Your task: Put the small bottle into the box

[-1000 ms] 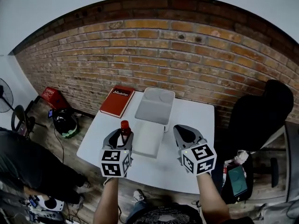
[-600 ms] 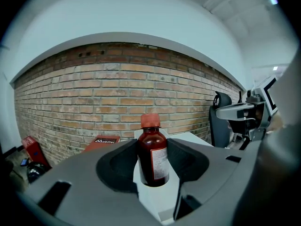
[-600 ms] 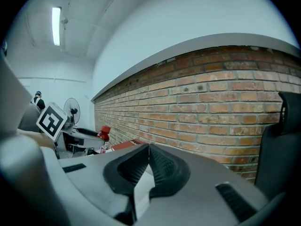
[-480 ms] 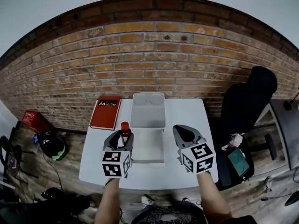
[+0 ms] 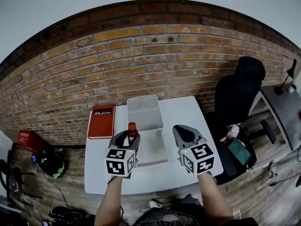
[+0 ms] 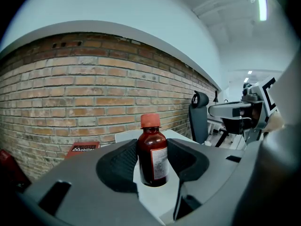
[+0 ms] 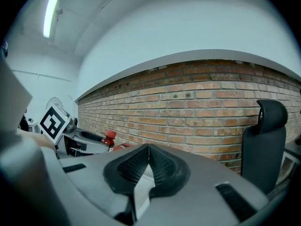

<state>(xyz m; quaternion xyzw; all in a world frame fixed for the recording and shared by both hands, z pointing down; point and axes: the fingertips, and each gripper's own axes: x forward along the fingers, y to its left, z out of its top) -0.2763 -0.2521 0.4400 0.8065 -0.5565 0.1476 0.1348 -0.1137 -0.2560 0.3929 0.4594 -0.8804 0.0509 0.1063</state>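
Brick wall (image 5: 155, 55) behind, white table (image 5: 188, 112) below. Carrying step, it seems: left gripper (image 5: 128, 137) clamped on the small bottle (image 6: 153, 157), held upright. Next, probably: slide toward 3 o'clock, over the open box (image 5: 153, 149), then lower and let go gently. Right gripper (image 5: 184, 134) level at 3 o'clock of the box, fingers pressed together, holding nothing.

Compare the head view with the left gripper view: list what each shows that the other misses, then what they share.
Only the head view: the whole white table, the open box in full, and both forearms. Only the left gripper view: the paper label on the small bottle, and the left gripper with its jaws pressed on the bottle's sides. Both: the bottle's red cap, the red book, the brick wall and the black chair.
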